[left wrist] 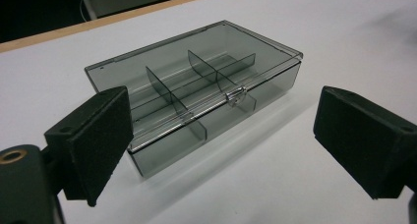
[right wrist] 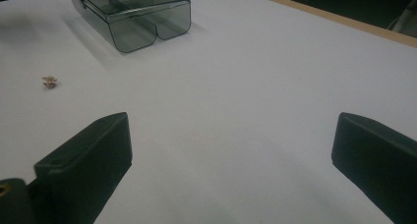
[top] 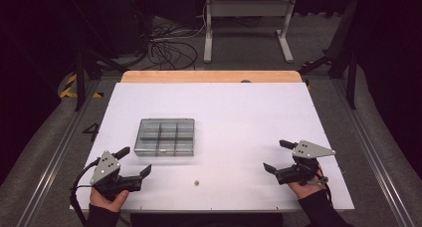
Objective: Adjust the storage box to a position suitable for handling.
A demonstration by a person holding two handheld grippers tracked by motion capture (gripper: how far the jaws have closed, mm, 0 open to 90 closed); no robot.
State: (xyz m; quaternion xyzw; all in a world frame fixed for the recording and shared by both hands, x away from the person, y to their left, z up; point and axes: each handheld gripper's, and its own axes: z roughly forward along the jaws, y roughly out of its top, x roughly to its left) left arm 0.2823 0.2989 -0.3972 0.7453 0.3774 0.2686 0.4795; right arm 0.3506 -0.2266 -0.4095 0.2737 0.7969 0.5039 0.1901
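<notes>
A smoky clear plastic box (top: 164,137) with inner dividers and a shut lid lies on the white table (top: 239,112), left of the middle. In the left gripper view the box (left wrist: 196,98) shows its small front clasp, just beyond the jaws. My left gripper (top: 133,161) rests near the front left edge, open and holding nothing, aimed at the box. Over at the front right, my right gripper (top: 278,156) is open too, with bare table between its jaws. A tiny brownish object (top: 197,182) lies near the front edge, between the two grippers; it also shows as the tiny object (right wrist: 49,81).
A wooden strip (top: 211,76) runs along the table's far edge. Beyond it stand a white metal frame (top: 247,23) and loose cables (top: 166,48) on the floor. Metal rails (top: 59,147) flank the table.
</notes>
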